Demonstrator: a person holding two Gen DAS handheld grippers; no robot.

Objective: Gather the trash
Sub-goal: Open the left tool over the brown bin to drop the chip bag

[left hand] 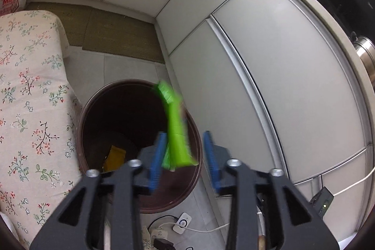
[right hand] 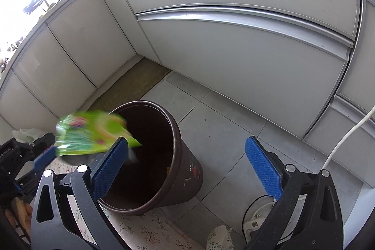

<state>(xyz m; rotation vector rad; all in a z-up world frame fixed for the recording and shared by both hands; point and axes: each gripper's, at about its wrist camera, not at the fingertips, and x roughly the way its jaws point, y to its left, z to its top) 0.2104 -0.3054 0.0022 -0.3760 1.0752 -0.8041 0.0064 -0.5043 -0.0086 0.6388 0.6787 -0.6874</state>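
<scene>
A green snack wrapper (left hand: 175, 125) is blurred in the air between the blue pads of my left gripper (left hand: 185, 154), which is open above the brown trash bin (left hand: 93, 109). The wrapper touches neither pad clearly. A yellow wrapper (left hand: 114, 157) lies inside the bin. In the right wrist view the green wrapper (right hand: 93, 132) hangs over the bin's left rim (right hand: 173, 123), beside the left gripper's blue finger (right hand: 44, 158). My right gripper (right hand: 187, 168) is open and empty above the bin.
Grey cabinet doors (left hand: 269, 62) wrap around the corner. A floral cloth (left hand: 30, 97) covers a surface left of the bin. A brown mat (left hand: 112, 32) lies on the floor. White cables and a power strip (left hand: 182, 223) lie on the tiles.
</scene>
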